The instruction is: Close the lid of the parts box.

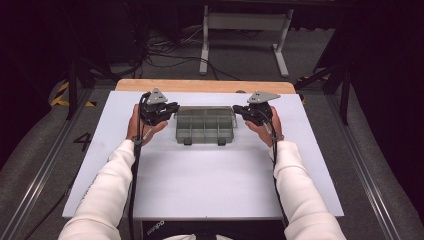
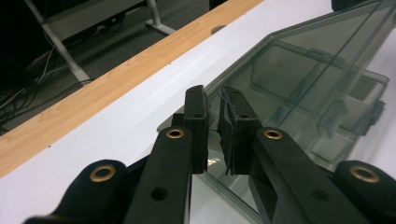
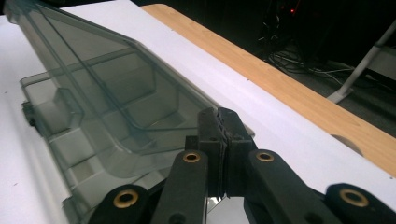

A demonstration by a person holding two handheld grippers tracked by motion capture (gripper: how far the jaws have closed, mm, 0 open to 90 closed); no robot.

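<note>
The white-topped bench (image 1: 200, 185) with its bare wooden far edge carries one thing here: a smoke-grey, see-through plastic compartment box (image 1: 205, 125), sitting toward the far middle of the surface, two dark latches on its near side. Its thin clear lid (image 2: 299, 70) is raised at an angle, and each side edge of that lid is pinched.

The left hand-held gripper (image 2: 212, 126) has its jaws drawn nearly together on the lid's left edge, though a sliver of gap shows beside the pane, so that hold looks the weaker one. The right hand-held gripper (image 3: 219, 135) is clamped tight on the opposite edge, pads pressed flat together around it.

What could go wrong? The lid is slick and thin, and the left pads could slide off, likely leaving the lid twisting from one corner or dropping back. If the two hands swing unevenly, the hinge line probably takes the strain and the light box may skid or tip on the smooth bench. Push the lid too far back and the whole box could roll onto its rear.

Around it, the bench is otherwise bare; nothing blocks the lid's swing. Beyond the wooden edge, on the dark floor, stand the white legs of a frame (image 1: 245, 40) and loose black cables (image 1: 170, 50), well apart from the work.
</note>
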